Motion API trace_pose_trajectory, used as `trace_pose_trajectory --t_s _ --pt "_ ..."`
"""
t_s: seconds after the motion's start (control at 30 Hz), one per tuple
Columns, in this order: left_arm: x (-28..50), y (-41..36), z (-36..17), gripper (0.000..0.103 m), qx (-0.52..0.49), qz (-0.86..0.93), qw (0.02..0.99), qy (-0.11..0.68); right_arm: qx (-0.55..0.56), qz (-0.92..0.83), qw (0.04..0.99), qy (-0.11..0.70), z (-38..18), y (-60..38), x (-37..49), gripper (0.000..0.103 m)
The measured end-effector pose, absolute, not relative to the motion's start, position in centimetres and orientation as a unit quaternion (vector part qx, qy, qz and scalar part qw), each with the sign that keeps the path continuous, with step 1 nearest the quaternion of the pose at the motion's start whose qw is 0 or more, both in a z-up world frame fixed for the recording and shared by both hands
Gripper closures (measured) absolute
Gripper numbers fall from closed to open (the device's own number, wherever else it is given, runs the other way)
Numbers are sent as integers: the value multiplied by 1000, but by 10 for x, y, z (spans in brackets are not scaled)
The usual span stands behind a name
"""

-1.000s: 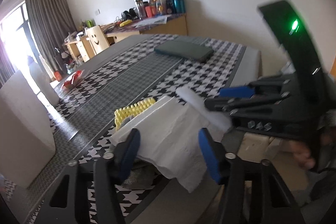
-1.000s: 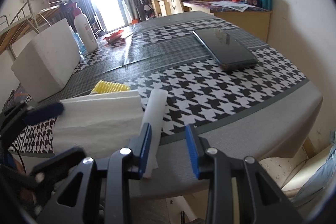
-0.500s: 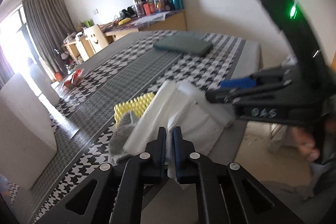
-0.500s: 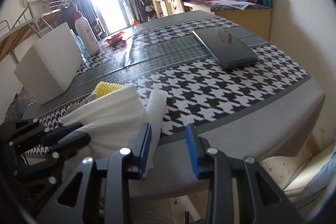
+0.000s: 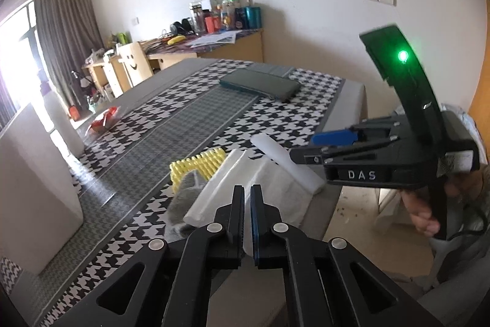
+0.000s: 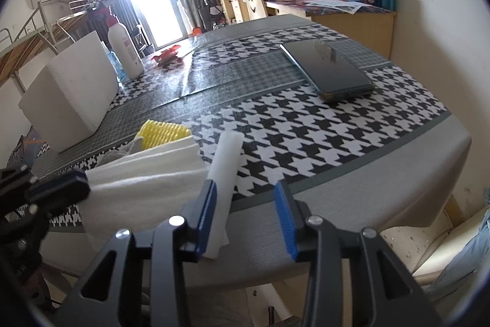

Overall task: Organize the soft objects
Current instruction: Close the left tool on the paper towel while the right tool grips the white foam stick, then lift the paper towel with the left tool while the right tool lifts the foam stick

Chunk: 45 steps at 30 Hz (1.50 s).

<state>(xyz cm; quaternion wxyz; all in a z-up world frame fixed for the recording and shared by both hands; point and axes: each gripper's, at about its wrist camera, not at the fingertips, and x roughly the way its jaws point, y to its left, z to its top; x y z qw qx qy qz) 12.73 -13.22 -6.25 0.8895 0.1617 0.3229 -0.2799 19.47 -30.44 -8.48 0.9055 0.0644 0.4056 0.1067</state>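
The right claw [image 6: 249, 210] sits at six o'clock, its blue-padded jaws opening with nothing between them; the white foam strip [image 6: 225, 170] lies just beside the left pad, outside the gap. At nine o'clock the left claw [image 6: 58, 189] meets the edge of the white cloth [image 6: 147, 176], which drapes over the near edge of the counter [image 6: 337, 204]. A yellow ribbed sponge [image 6: 162, 134] lies just behind the cloth. Toward two o'clock a dark phone [image 6: 330, 72] lies flat on the houndstooth covering. At ten o'clock stands a white foam block [image 6: 70, 94], with a white bottle [image 6: 125, 51] beyond it.
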Motion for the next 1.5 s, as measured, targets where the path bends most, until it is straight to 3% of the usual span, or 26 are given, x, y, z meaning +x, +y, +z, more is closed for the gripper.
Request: trace_pose_trajectory --t_s 0.1,0.2,0.27,0.43,0.5,0.53,0.6,0.63,1.5 --pt "129 -137 -67 94 176 -274 887 327 68 106 906 404 -83 -306 192 54" --pt "132 -139 -73 80 184 -269 885 334 70 107 907 401 -82 -307 190 52" --pt "133 -140 -76 63 189 -266 884 334 70 109 908 399 -81 -307 189 52" --pt "136 -146 -84 61 199 -266 879 343 70 110 908 398 -81 -306 189 51" --pt "139 -147 -90 70 205 -257 876 352 71 110 908 398 -81 -307 188 51" --pt "141 -147 -91 85 206 -252 876 356 73 110 908 398 -81 -307 189 51" --pt "143 -146 -93 91 204 -246 876 360 73 109 908 399 -81 -308 188 51" --pt "143 -144 -91 98 202 -248 877 359 73 109 908 399 -81 -308 188 51" --pt "125 -66 -26 101 52 -228 929 285 68 139 894 420 -84 -270 202 51"
